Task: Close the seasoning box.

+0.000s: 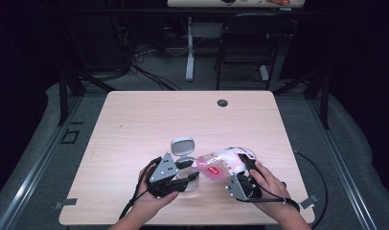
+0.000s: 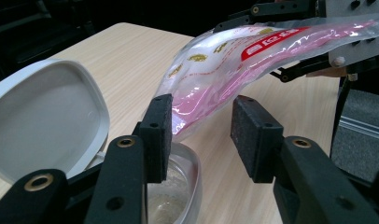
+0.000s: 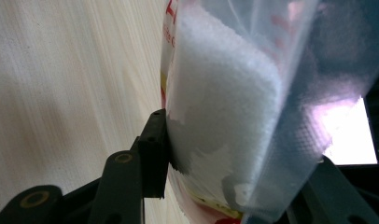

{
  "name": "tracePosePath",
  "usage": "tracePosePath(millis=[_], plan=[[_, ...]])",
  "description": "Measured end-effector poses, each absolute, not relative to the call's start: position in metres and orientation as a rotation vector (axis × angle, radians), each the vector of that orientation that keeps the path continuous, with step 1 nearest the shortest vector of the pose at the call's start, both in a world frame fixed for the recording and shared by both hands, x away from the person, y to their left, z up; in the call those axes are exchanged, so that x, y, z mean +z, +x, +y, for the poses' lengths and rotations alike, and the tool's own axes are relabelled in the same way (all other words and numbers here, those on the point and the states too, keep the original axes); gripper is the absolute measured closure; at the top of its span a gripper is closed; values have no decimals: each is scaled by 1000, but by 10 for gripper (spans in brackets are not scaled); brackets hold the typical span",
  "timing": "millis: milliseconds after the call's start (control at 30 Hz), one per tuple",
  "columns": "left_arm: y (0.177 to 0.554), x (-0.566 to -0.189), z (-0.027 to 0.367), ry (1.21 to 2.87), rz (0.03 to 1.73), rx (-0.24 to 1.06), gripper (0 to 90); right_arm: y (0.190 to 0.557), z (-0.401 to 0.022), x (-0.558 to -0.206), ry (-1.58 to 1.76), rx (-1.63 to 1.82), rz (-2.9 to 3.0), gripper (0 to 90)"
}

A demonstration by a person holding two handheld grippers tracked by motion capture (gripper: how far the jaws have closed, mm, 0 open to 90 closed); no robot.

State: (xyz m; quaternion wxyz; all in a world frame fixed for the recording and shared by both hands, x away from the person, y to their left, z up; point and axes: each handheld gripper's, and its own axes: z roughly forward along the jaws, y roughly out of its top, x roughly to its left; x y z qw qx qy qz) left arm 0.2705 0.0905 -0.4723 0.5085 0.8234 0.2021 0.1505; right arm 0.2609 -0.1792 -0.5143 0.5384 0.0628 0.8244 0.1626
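A clear plastic bag [image 1: 220, 165] of white grains, with pink print and a red label, hangs tilted above the table. My right gripper [image 1: 244, 165] is shut on its fat end; in the right gripper view the left pad [image 3: 154, 149] presses the bag [image 3: 220, 116] and the bag hides the other jaw. The bag's low corner [image 2: 190, 121] dips between the open jaws of my left gripper [image 2: 204, 133], above a small clear tub [image 2: 178, 191] with some pale contents. The tub's white hinged lid [image 2: 43, 116] stands open. My left gripper [image 1: 187, 171] sits at the tub [image 1: 190, 184].
The light wooden table [image 1: 135, 124] has a cable hole [image 1: 223, 103] near its far edge. The tub's lid [image 1: 183, 145] stands up behind it. A dark chair [image 1: 250, 43] and a desk leg [image 1: 189, 48] lie beyond the table. Cables trail from both grippers off the near edge.
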Motion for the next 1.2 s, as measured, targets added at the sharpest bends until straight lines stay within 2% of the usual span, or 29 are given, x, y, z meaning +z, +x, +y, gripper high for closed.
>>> tracePosePath(millis=[700,833,1200], plan=[[268,-475,87,2025,472,387,760,260,-175,-512,126,356,1957,539],[267,-477,87,2029,466,386,834,259,-175,-511,126,349,1957,540],[267,-479,88,2039,459,375,893,258,-173,-510,118,366,1951,545]])
